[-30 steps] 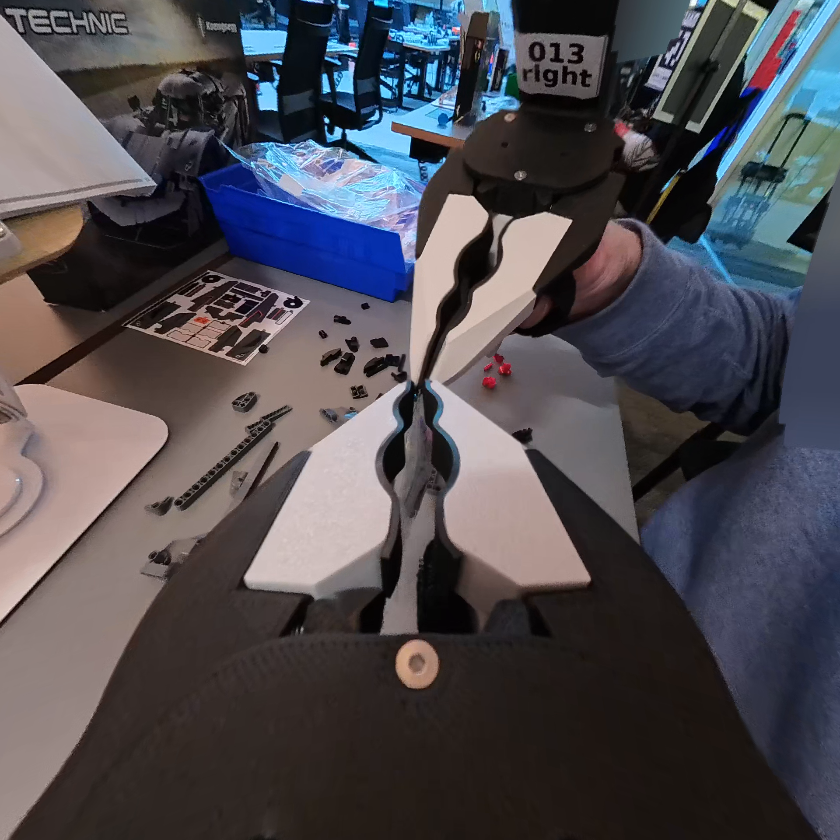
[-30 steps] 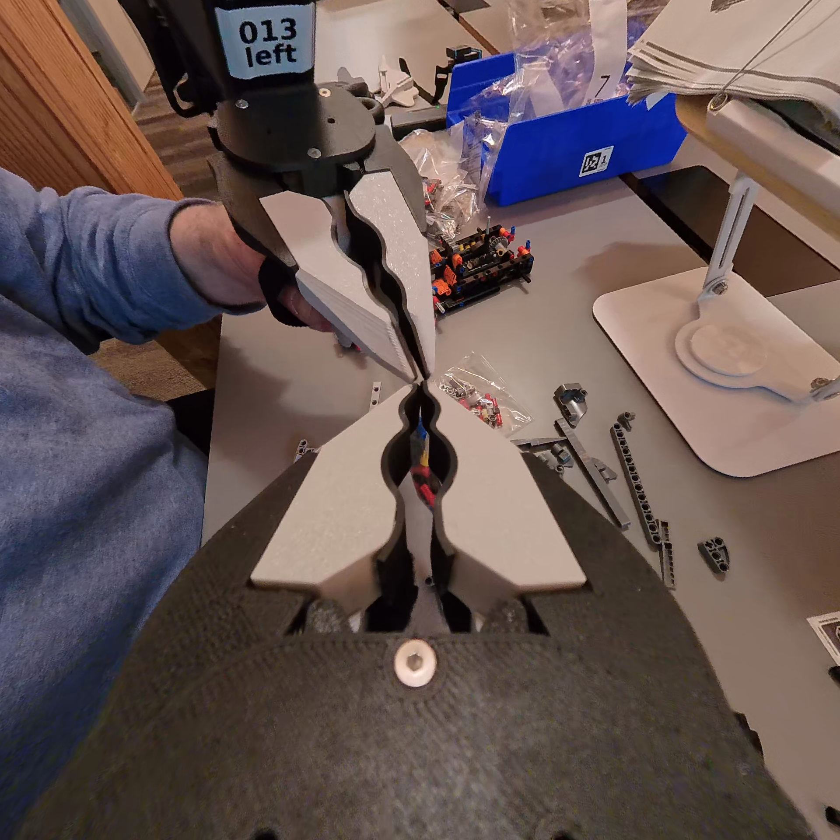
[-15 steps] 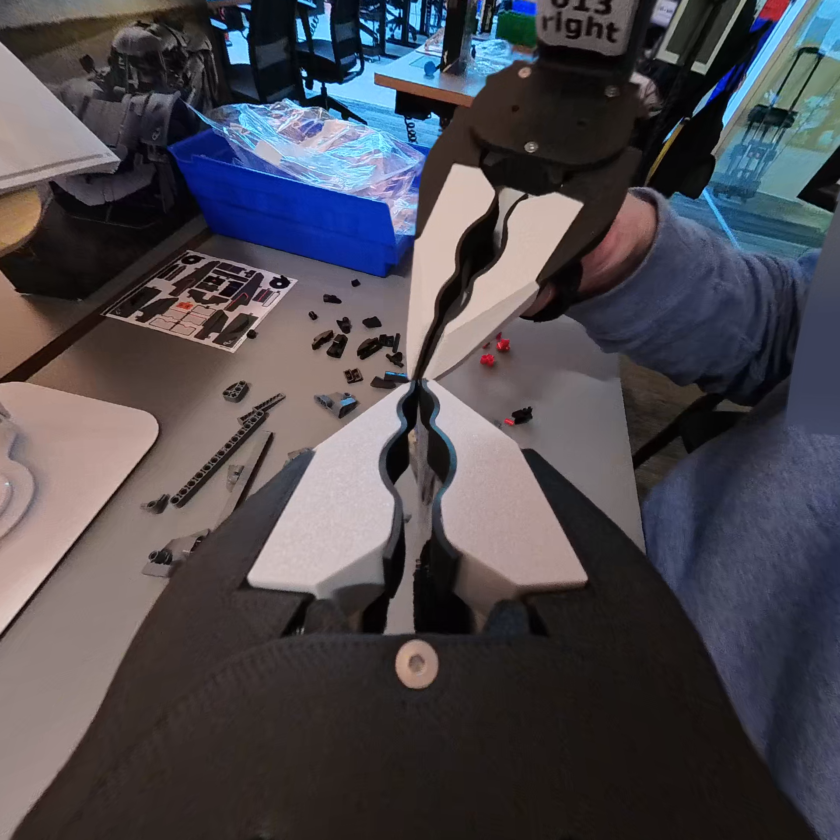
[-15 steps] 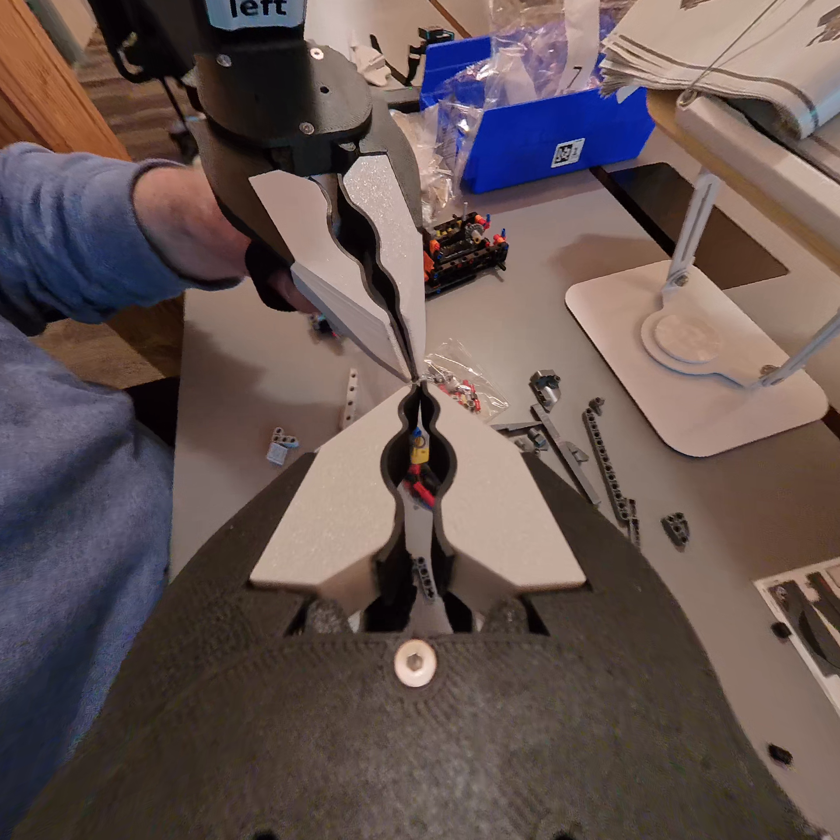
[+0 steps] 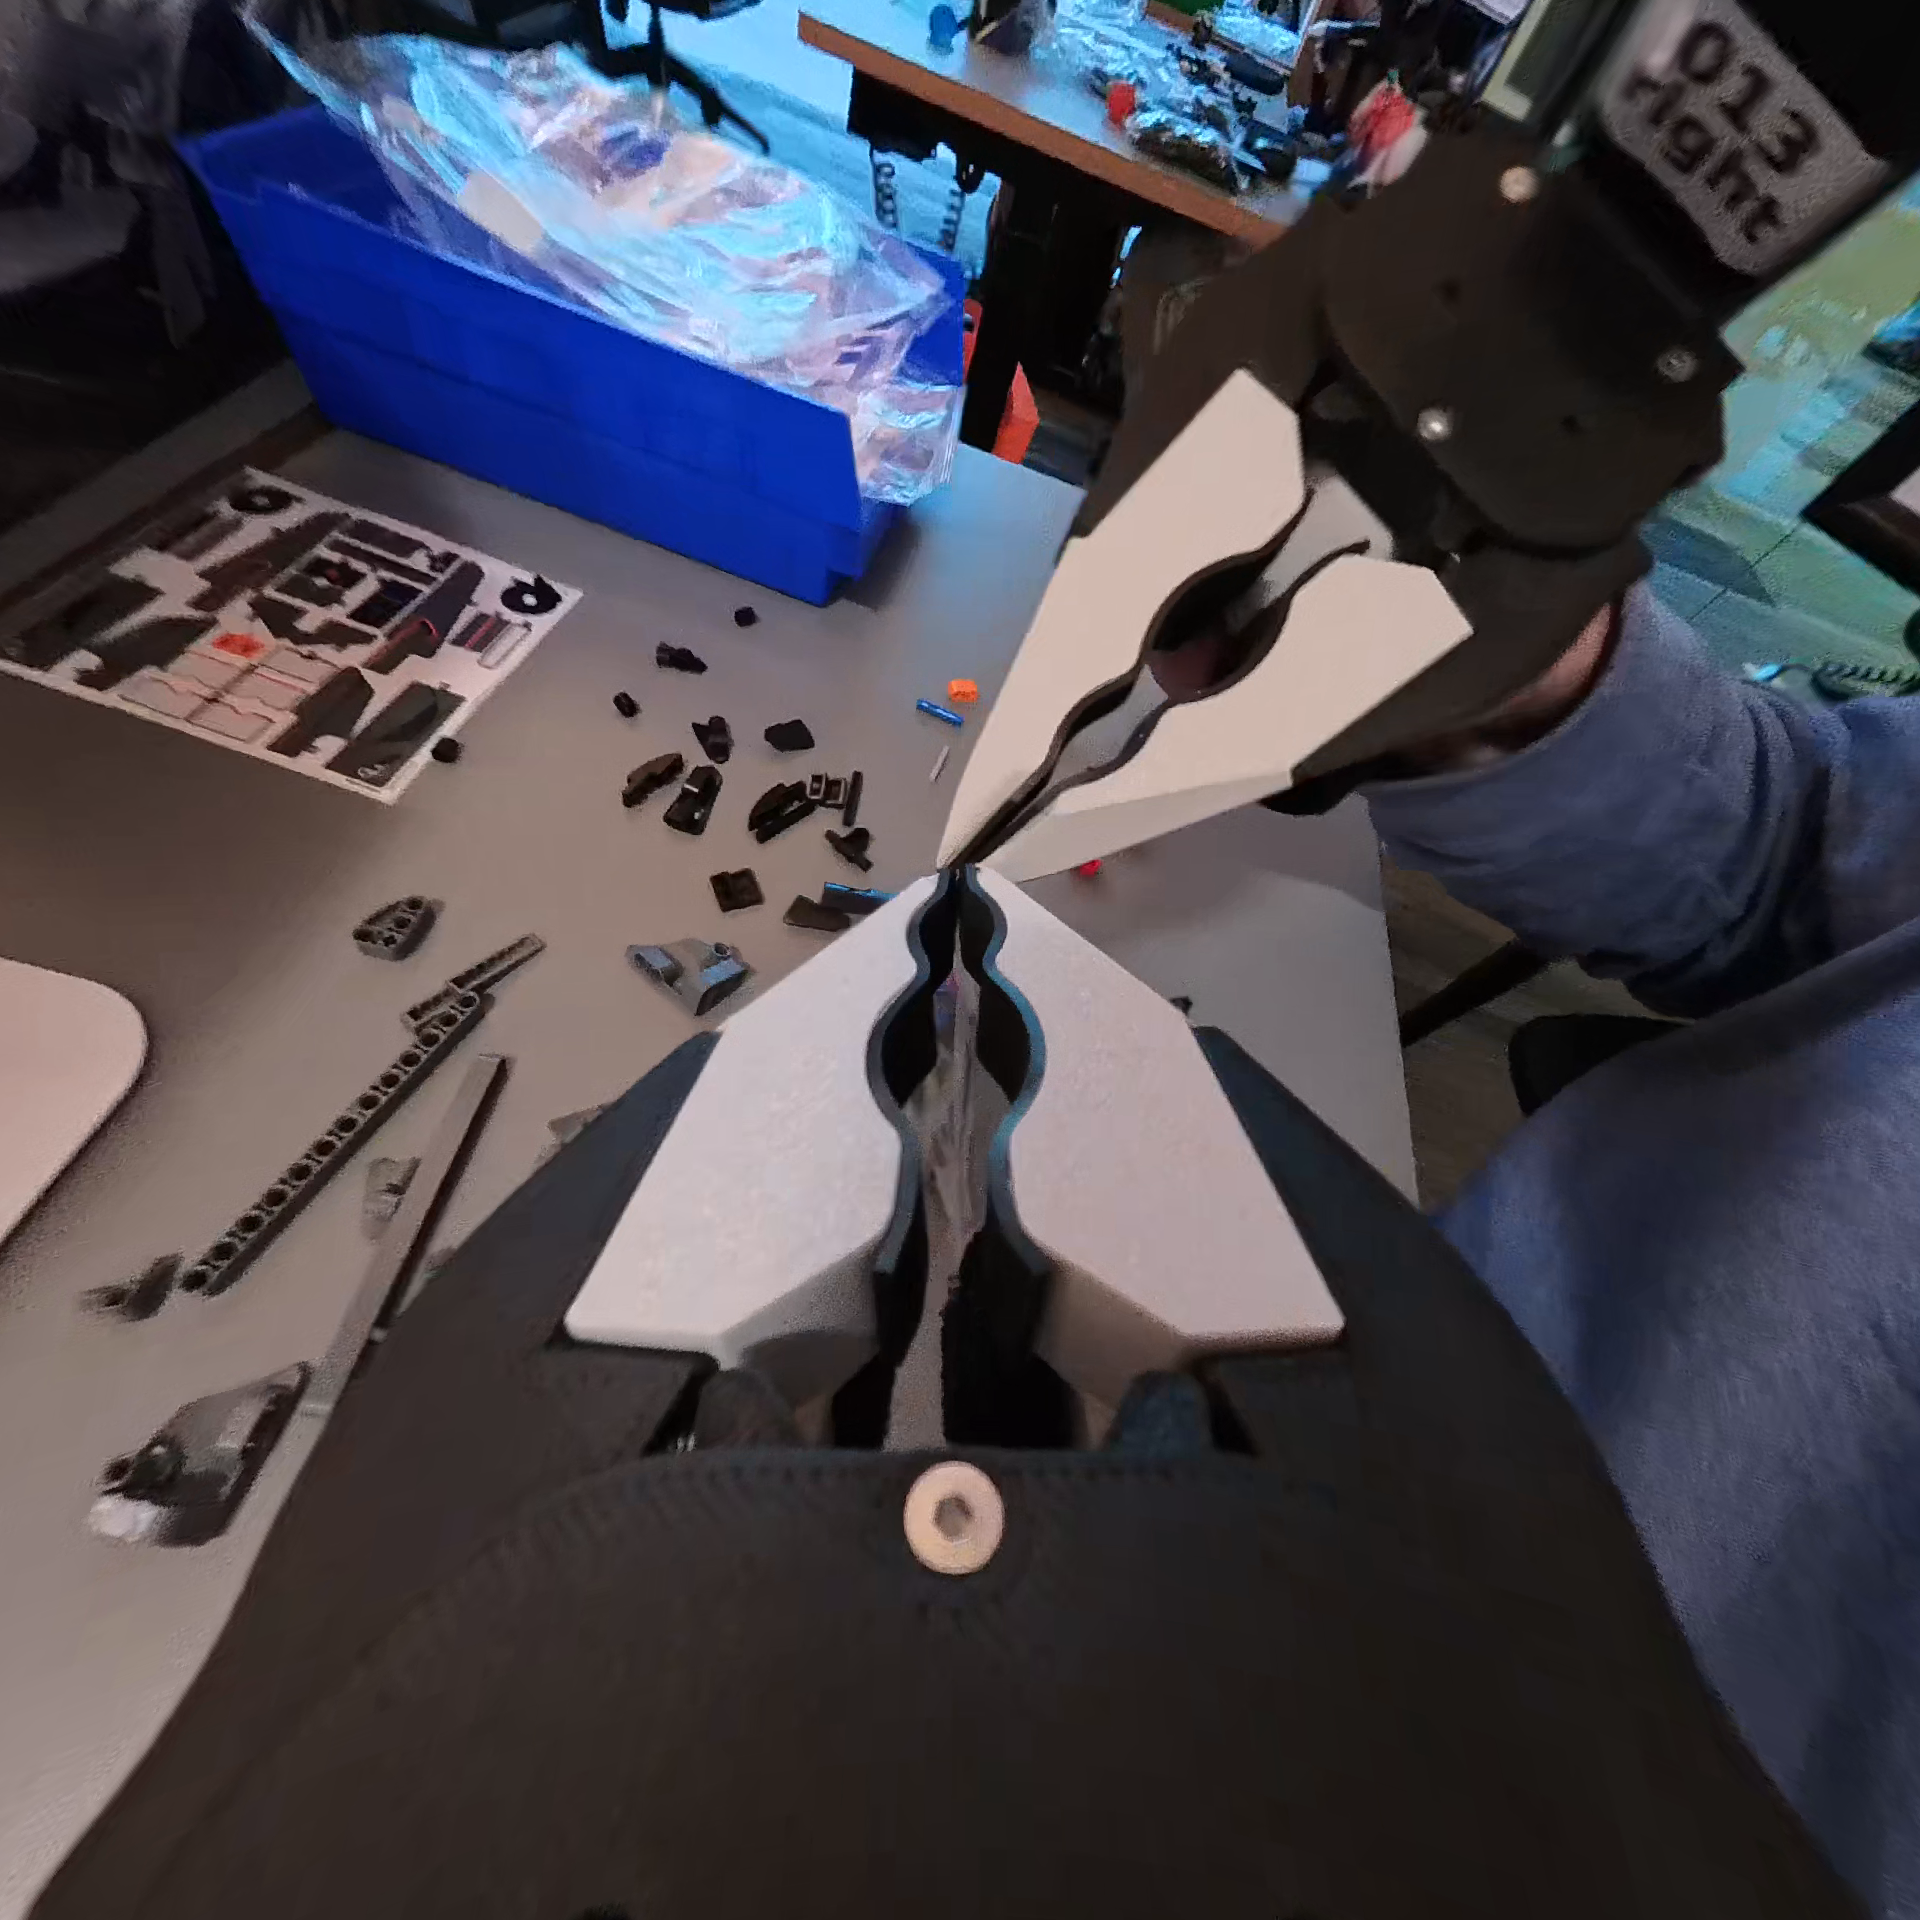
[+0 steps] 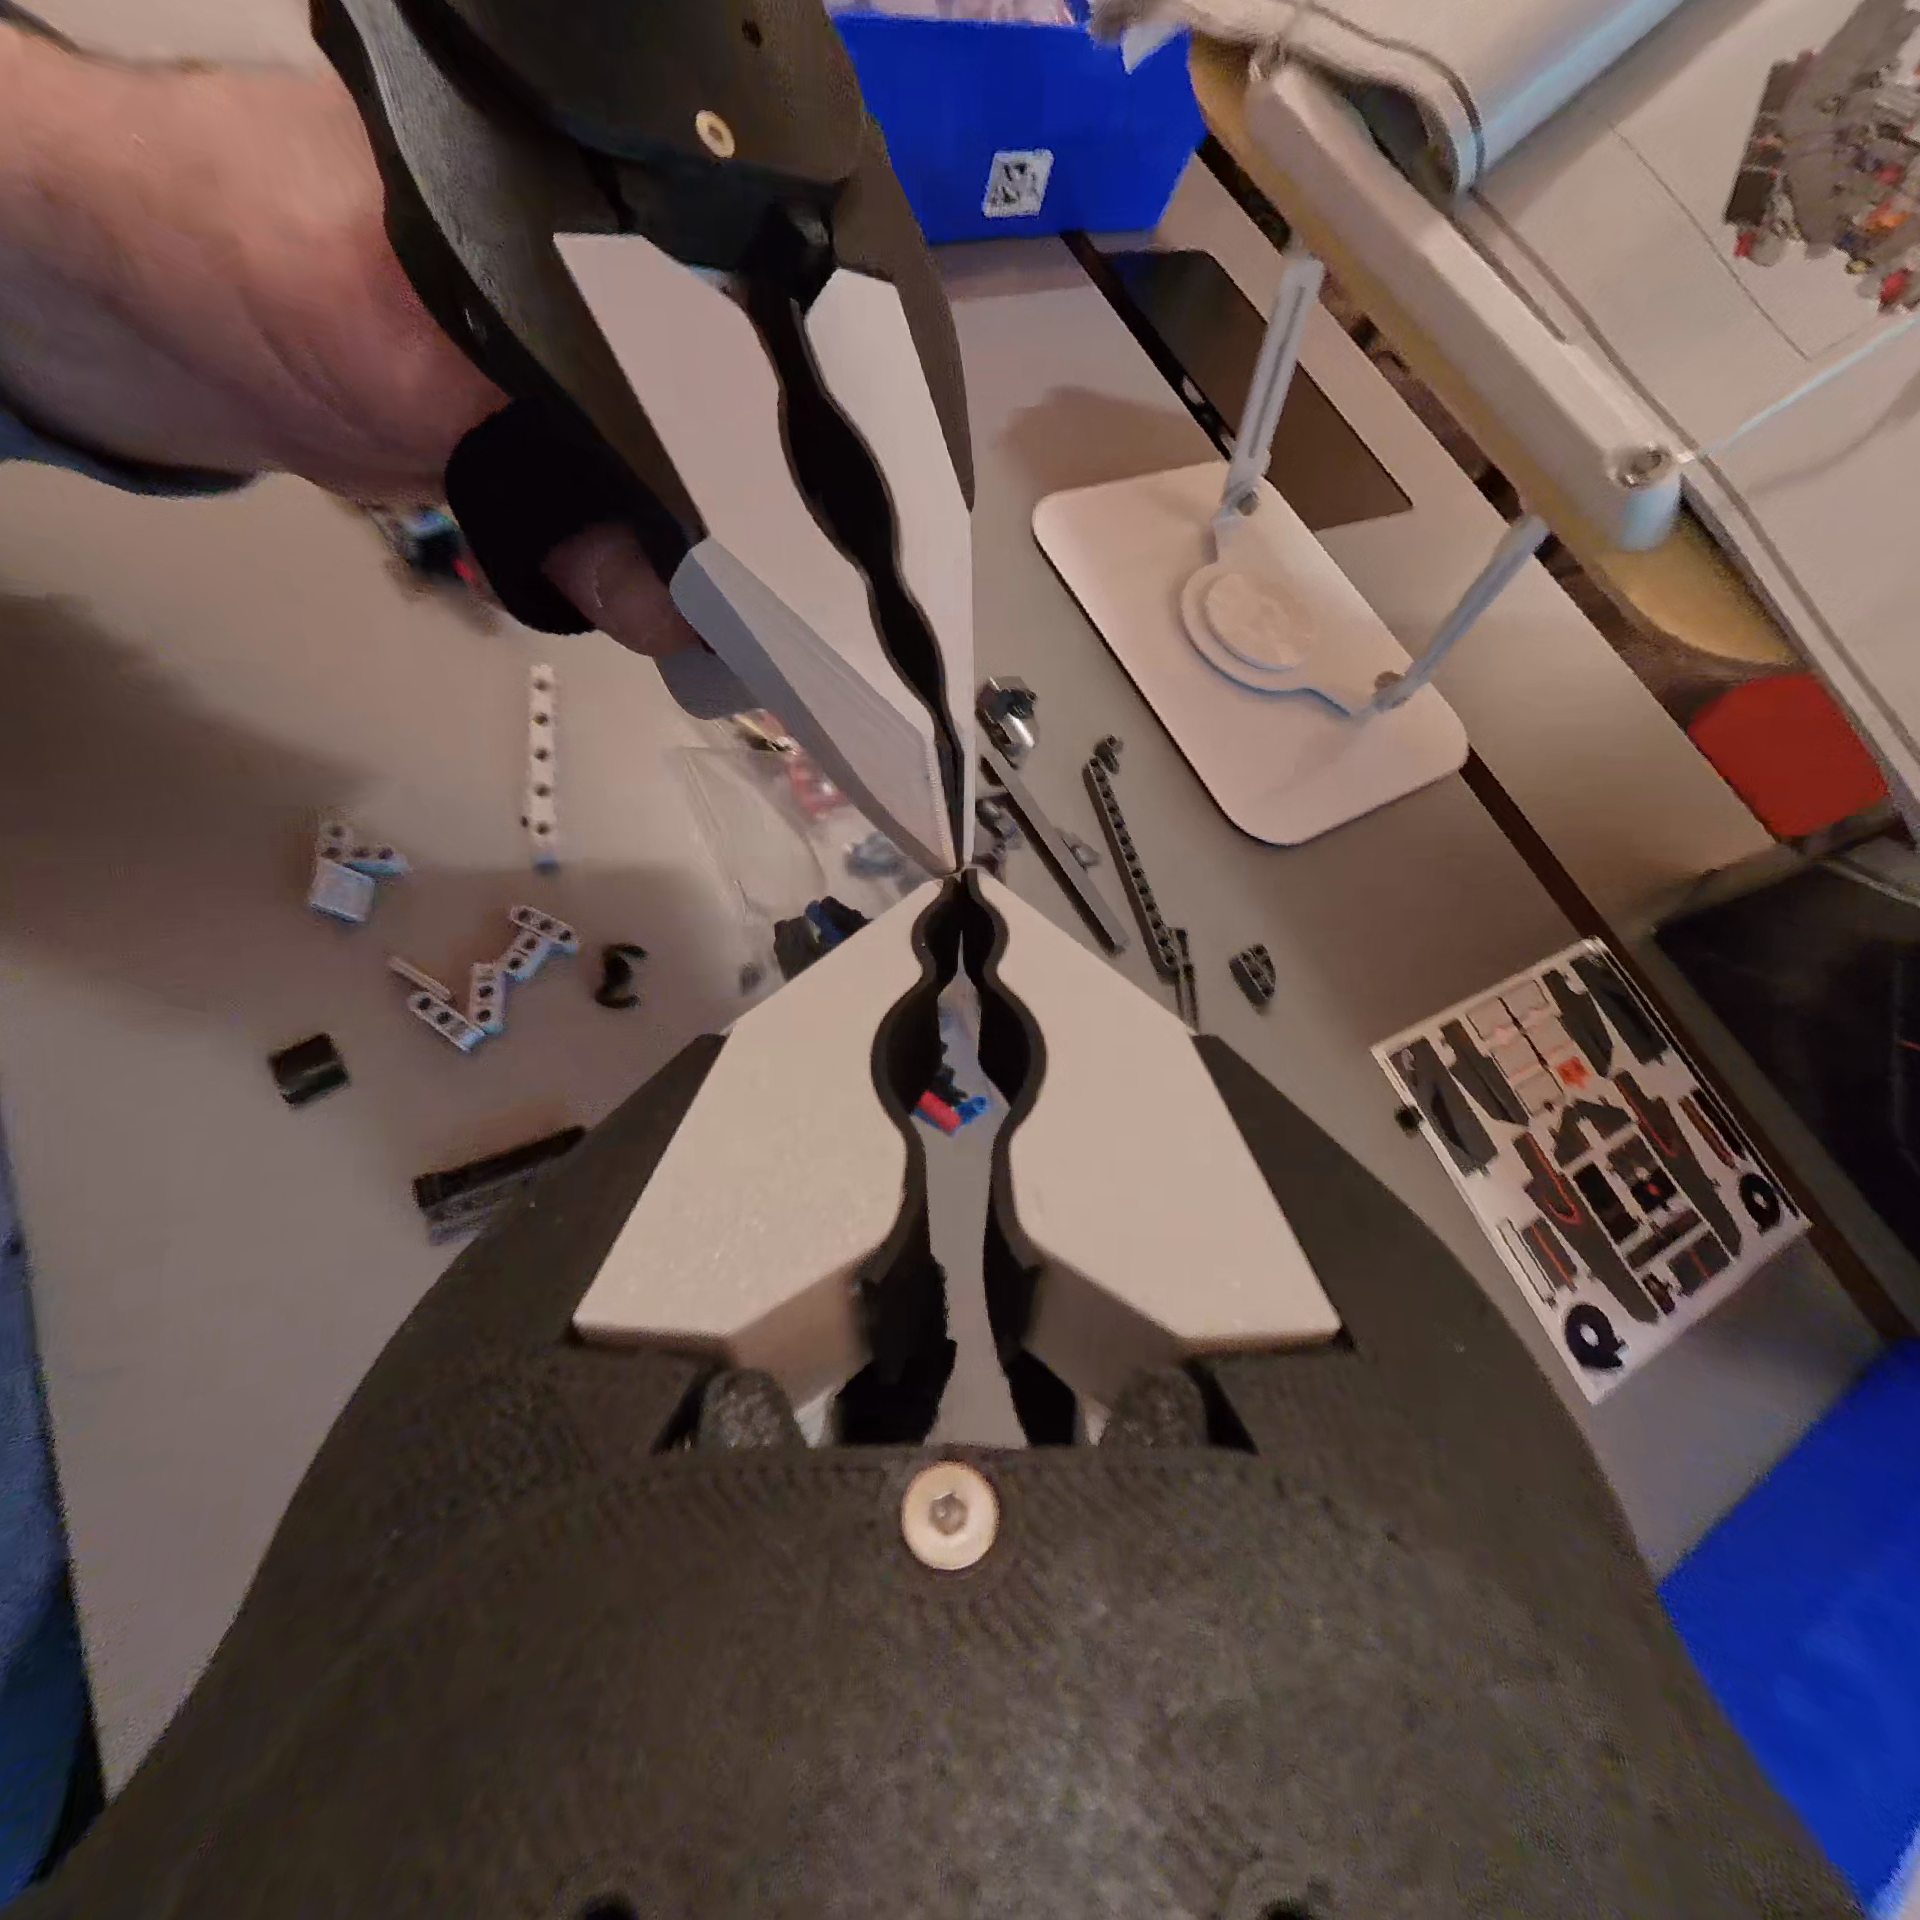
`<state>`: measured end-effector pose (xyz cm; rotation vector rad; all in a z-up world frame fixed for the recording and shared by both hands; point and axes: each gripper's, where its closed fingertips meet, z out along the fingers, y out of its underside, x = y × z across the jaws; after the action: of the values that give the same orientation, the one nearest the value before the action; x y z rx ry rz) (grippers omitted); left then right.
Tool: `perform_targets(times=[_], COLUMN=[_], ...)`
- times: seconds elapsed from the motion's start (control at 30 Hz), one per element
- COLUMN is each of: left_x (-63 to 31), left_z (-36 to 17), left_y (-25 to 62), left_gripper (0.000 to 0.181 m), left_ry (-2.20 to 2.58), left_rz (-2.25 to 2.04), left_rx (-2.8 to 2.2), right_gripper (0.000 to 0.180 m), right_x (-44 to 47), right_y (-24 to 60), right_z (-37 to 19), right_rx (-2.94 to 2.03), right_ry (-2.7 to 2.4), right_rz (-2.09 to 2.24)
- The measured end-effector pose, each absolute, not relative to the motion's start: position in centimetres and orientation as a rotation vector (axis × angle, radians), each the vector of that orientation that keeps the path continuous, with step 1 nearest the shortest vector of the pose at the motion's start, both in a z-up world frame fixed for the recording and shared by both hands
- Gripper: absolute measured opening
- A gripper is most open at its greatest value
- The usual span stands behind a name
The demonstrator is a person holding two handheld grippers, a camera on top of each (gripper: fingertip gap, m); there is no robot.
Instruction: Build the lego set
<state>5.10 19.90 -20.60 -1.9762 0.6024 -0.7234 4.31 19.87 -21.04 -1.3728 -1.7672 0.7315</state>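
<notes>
My left gripper and my right gripper are both shut and meet tip to tip above the grey table. A clear plastic bag of small coloured Lego parts hangs under the two tips, which appear to pinch its top edge. It also shows through the gap of the left gripper. In the left wrist view the right gripper comes in from the upper right. In the right wrist view the left gripper comes down from above.
Loose black pieces, a long black beam and a sticker sheet lie on the table. Light grey beams lie at the left. A blue bin with bags and a white stand base stand behind. Left and right tips are no more than a few centimetres apart.
Both grippers stay shut tip to tip. The right gripper has swung from upright to a slant toward the upper right. Both views now look more steeply down at the table.
</notes>
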Motion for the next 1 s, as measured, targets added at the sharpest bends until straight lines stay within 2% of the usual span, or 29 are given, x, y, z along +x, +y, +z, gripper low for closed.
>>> perform_targets(times=[0.33, 0.73, 0.8, 0.9, 1.0], left_x=[4.9, 2.4, 1.1, 1.1, 1.8], left_z=[-25.7, -28.5, -29.6, -30.6, -30.4], left_y=[24.0, 26.9, 28.0, 28.6, 28.3], left_gripper=[0.0, 0.0, 0.0, 0.0, 0.0], left_ry=[0.408, 0.212, 0.164, 0.12, 0.168], left_rz=[-0.794, -0.724, -0.603, -0.653, -0.643], left_rx=[-2.127, -2.209, -2.235, -2.255, -2.256], right_gripper=[0.0, 0.0, 0.0, 0.0, 0.0], right_x=[4.2, 2.1, 1.1, 0.1, 0.6], right_y=[23.9, 26.5, 24.9, 24.5, 25.4], right_z=[-26.1, -28.7, -28.9, -29.6, -30.8], right_rx=[-1.454, -1.455, -1.423, -1.365, -1.431], right_ry=[-1.714, -1.711, -1.75, -1.785, -1.806], right_rz=[0.485, 0.281, 0.338, 0.207, 0.288])
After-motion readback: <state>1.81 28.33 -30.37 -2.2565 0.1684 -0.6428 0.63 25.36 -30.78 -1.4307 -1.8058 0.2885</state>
